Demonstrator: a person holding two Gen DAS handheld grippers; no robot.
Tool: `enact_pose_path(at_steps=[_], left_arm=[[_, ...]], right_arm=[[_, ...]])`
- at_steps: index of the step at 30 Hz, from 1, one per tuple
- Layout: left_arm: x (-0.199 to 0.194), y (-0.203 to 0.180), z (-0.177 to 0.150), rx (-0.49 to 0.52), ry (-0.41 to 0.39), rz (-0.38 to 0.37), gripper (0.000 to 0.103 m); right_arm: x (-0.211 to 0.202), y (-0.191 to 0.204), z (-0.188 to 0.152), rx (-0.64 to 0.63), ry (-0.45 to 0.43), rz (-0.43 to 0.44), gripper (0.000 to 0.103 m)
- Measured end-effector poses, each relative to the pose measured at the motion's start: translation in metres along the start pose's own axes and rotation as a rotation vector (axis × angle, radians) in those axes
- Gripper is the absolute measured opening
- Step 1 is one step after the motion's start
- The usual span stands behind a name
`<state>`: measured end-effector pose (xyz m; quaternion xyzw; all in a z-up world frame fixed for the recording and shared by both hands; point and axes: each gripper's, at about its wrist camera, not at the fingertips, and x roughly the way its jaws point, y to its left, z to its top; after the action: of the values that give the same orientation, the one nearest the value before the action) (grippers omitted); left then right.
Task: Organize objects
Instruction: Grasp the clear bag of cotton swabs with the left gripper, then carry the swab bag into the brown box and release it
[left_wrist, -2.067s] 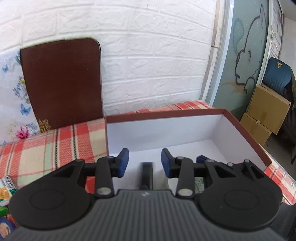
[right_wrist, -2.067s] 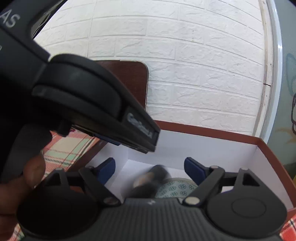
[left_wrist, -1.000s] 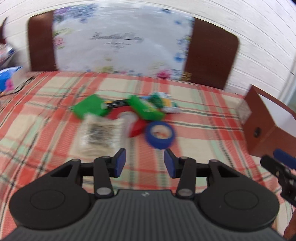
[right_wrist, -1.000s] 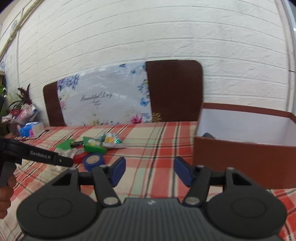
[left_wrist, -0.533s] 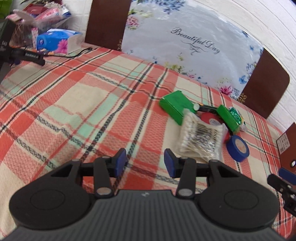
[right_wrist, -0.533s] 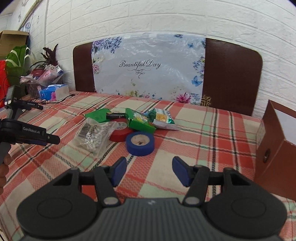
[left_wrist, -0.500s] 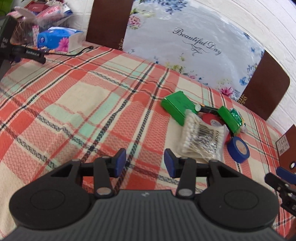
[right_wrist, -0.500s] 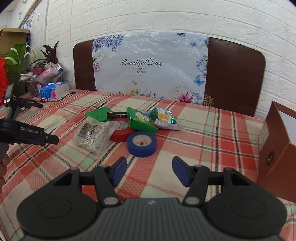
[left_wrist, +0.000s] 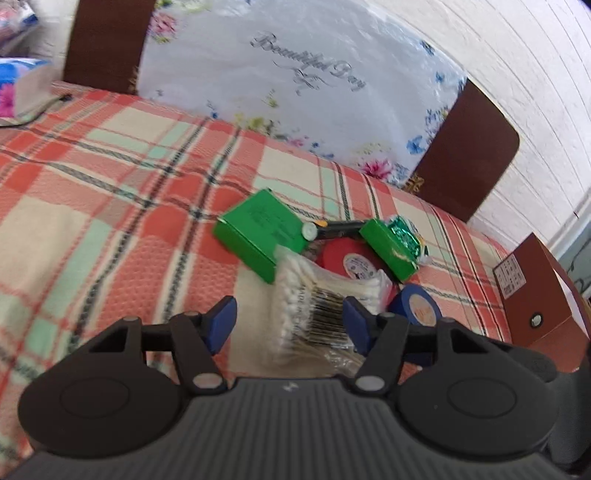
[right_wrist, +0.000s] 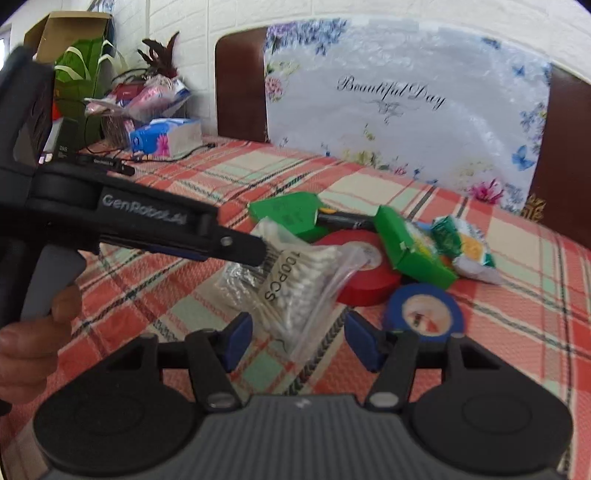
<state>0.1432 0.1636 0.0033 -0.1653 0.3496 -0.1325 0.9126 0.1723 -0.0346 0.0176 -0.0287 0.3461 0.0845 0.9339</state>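
A clear bag of cotton swabs (left_wrist: 314, 310) (right_wrist: 295, 288) lies on the plaid tablecloth at the near edge of a pile. My left gripper (left_wrist: 290, 325) is open with the bag between its blue fingers. My right gripper (right_wrist: 299, 339) is open just in front of the bag's near corner. Behind the bag lie a red tape roll (left_wrist: 351, 258) (right_wrist: 365, 269), a blue tape roll (left_wrist: 417, 308) (right_wrist: 424, 314), a flat green box (left_wrist: 262, 229) (right_wrist: 291, 212), a second green box (left_wrist: 388, 247) (right_wrist: 413, 247), a black pen (left_wrist: 332, 227) and a snack packet (right_wrist: 465, 247).
A brown cardboard box (left_wrist: 535, 295) stands at the right end of the table. A floral placemat board (right_wrist: 402, 107) leans on a brown chair back behind the pile. A tissue pack (right_wrist: 166, 136), cables and a plant sit at the far left.
Both grippers have moved forward onto the pile. The left gripper has opened wider and now straddles the swab bag. The right gripper has come closer and lower toward the bag.
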Motion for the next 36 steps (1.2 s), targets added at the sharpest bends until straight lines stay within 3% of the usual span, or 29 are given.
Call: enact_pose_path(at_steps=[2, 3, 5, 9, 15, 22, 30, 32, 33, 35, 36], left_arm=[[0.003, 0.002, -0.002, -0.047, 0.017, -0.075, 0.046], [0.0, -0.001, -0.003, -0.05, 0.012, -0.072, 0.044], [-0.013, -0.011, -0.005, -0.042, -0.012, -0.079, 0.042], [-0.042, -0.04, -0.007, -0.016, -0.08, -0.15, 0.041], [-0.038, -0.121, -0.001, 0.097, -0.081, -0.226, 0.041], [-0.001, -0.259, 0.001, 0.256, -0.044, -0.349, 0.042], [0.079, -0.418, -0.017, 0.384, 0.054, -0.468, 0.043], [0.101, -0.454, -0.028, 0.437, 0.068, -0.445, 0.049], [0.112, -0.469, -0.033, 0.48, 0.07, -0.415, 0.054], [0.126, -0.486, -0.045, 0.551, 0.056, -0.317, 0.054], [0.13, -0.487, -0.048, 0.561, 0.056, -0.285, 0.054]], right_arm=[[0.014, -0.001, 0.0, 0.02, 0.017, 0.012, 0.053], [0.015, 0.0, -0.001, 0.01, 0.005, 0.008, 0.038], [0.007, 0.001, 0.003, 0.004, 0.012, 0.0, 0.034], [-0.03, -0.001, -0.003, -0.005, -0.074, -0.026, 0.033], [-0.088, -0.02, -0.019, -0.039, -0.199, -0.19, 0.032], [-0.153, -0.111, -0.041, 0.099, -0.255, -0.368, 0.032], [-0.222, -0.265, -0.079, 0.256, -0.251, -0.538, 0.032], [-0.228, -0.299, -0.091, 0.286, -0.235, -0.589, 0.034], [-0.228, -0.314, -0.096, 0.298, -0.225, -0.618, 0.038], [-0.223, -0.339, -0.104, 0.311, -0.186, -0.692, 0.055], [-0.22, -0.348, -0.108, 0.317, -0.174, -0.731, 0.054]])
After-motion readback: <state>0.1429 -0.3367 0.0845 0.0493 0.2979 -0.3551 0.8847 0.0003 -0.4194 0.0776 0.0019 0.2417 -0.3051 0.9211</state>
